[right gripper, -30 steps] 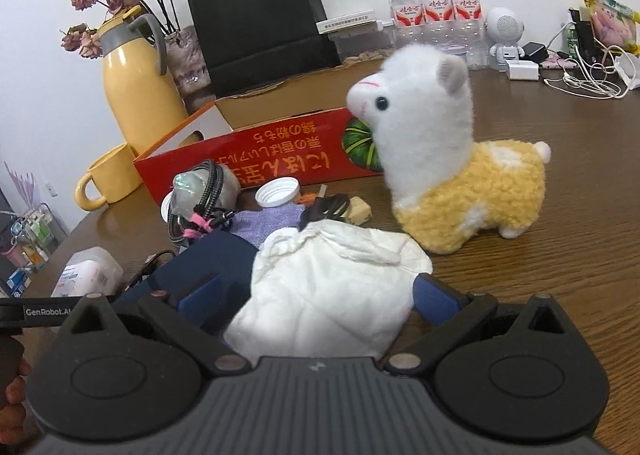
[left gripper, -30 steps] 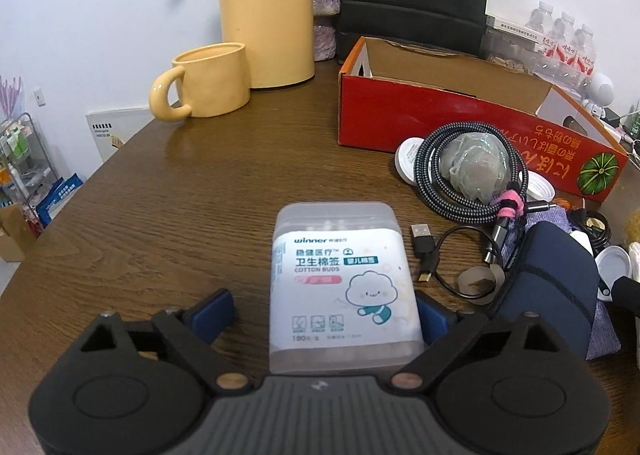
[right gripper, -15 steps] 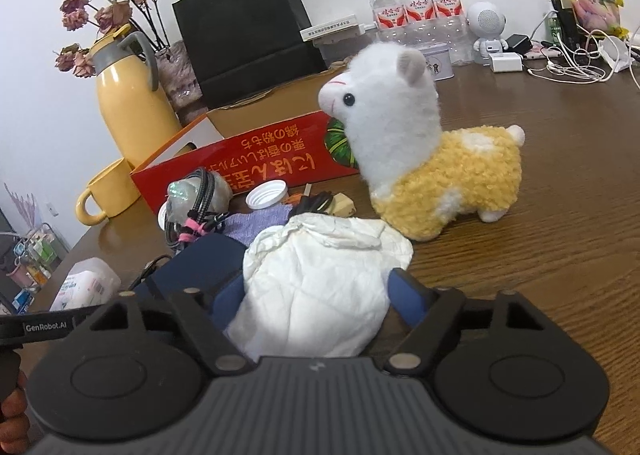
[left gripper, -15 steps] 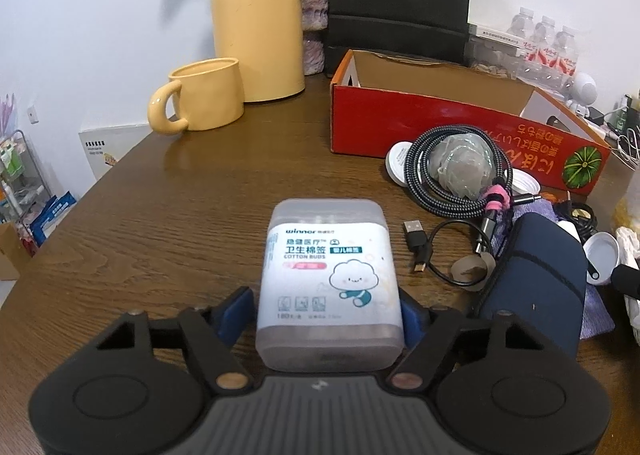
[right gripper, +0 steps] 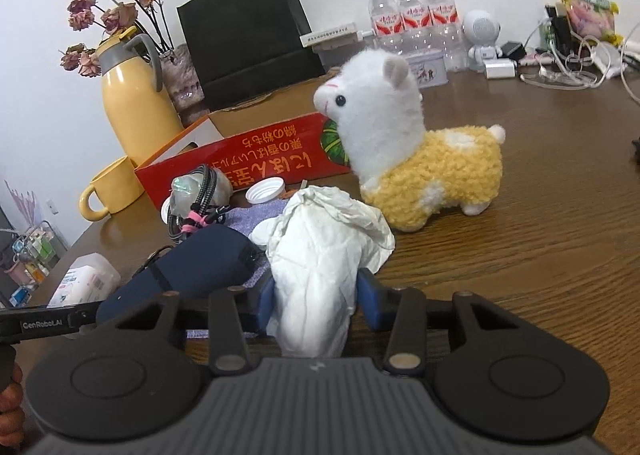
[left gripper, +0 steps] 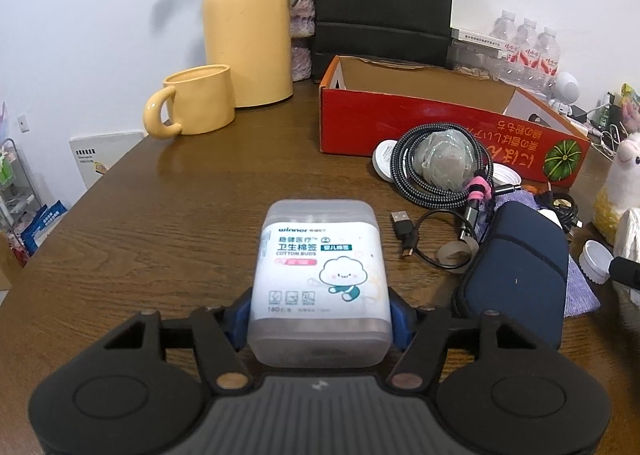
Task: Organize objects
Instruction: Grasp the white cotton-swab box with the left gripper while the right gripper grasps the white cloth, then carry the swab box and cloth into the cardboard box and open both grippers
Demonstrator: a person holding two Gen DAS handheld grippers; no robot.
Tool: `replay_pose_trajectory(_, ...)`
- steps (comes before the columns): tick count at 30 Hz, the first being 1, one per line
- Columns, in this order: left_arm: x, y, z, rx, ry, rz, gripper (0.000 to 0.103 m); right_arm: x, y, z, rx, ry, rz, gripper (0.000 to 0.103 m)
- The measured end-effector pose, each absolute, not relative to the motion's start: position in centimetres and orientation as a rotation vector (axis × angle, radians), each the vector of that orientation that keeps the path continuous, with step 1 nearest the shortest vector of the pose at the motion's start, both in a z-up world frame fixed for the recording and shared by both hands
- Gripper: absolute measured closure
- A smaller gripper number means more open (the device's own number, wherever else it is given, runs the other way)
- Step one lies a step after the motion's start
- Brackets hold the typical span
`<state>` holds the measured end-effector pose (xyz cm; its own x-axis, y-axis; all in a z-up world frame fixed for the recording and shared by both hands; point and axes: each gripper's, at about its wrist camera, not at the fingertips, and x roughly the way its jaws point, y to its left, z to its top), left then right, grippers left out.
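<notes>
The wooden table (left gripper: 168, 223) is crowded, and the red box (left gripper: 400, 135) looks empty, so sorting has barely begun. The left tool (left gripper: 320, 315), jaws just closing, clamps the cotton-bud box (left gripper: 320, 275) near the front edge; the right tool (right gripper: 316, 295), also closing, pinches the white cloth (right gripper: 324, 247). Open table lies left of the cables (left gripper: 440, 175); the alpaca (right gripper: 420, 159) crowds the right.

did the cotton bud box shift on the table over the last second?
Cannot tell. The cotton bud box keeps its spot beside the USB plug; the left gripper jaws have just been closing onto its sides.
</notes>
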<state>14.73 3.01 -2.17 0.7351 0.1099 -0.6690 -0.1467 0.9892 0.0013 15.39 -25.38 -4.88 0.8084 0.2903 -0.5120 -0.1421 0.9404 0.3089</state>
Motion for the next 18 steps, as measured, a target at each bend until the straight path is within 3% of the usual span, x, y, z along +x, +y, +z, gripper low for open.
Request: replay_pose_trajectory(18,16.4,1.2,3.2,0.005,0.591,0.084,0.04,15.9,-21.8,0.1,0.046,0.443,0.287,0.06)
